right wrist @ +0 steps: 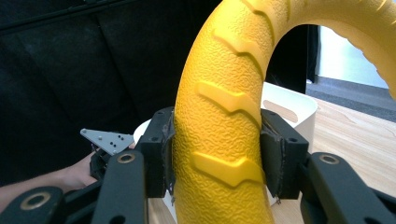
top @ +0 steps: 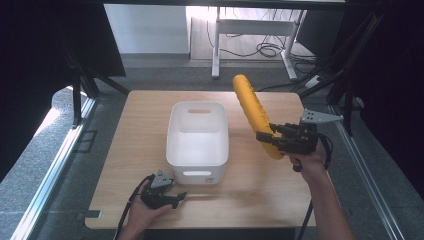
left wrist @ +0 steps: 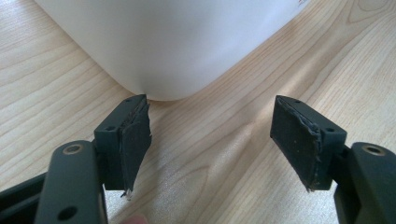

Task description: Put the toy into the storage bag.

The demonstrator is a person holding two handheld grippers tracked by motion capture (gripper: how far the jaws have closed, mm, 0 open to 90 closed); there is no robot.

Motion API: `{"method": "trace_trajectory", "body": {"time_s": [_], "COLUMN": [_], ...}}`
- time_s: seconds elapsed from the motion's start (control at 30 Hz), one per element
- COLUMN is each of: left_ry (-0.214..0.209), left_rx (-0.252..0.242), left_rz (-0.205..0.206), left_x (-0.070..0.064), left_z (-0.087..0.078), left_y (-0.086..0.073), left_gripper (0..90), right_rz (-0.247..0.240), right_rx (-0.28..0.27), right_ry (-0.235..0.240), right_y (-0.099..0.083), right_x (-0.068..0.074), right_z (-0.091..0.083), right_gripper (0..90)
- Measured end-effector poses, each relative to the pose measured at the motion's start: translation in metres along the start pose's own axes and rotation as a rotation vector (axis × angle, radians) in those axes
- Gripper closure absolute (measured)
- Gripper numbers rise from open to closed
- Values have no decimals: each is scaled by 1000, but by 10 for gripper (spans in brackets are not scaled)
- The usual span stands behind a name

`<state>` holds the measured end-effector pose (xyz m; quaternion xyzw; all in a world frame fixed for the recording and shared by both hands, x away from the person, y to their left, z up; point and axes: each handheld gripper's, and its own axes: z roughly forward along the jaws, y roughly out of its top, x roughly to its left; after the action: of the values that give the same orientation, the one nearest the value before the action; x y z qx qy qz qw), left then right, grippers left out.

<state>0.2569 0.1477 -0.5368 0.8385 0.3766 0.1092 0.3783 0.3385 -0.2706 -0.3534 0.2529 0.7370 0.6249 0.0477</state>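
Resting low on the near part of the wooden table, the left gripper sits in the person's left hand just beside the near left corner of the white bin; in the left gripper view its jaws stand wide apart with nothing between them, bare wood under the gap and the bin's rounded corner just beyond the pad tips. The bin stands upright near the table's middle, a handle slot in each short wall, and looks empty from above. To its right, the right gripper is raised above the table in the person's right hand, its jaws clamped on a yellow ring with a raised tread pattern. In the right gripper view both pads press the ring's sides, and the ring arches upward, with the bin and the left gripper visible behind it.
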Motion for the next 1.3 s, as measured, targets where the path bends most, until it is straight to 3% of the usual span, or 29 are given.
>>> {"method": "trace_trajectory", "body": {"time_s": [1.3], "left_ry": [-5], "left_rx": [7], "left_rz": [-1], "left_x": [1], "left_z": [1], "left_y": [0], "left_gripper": [288], "right_rz": [-53], "right_rx": [-27], "right_ry": [60], "right_y": [29], "right_x": [21], "right_z": [17], "right_gripper": [516]}}
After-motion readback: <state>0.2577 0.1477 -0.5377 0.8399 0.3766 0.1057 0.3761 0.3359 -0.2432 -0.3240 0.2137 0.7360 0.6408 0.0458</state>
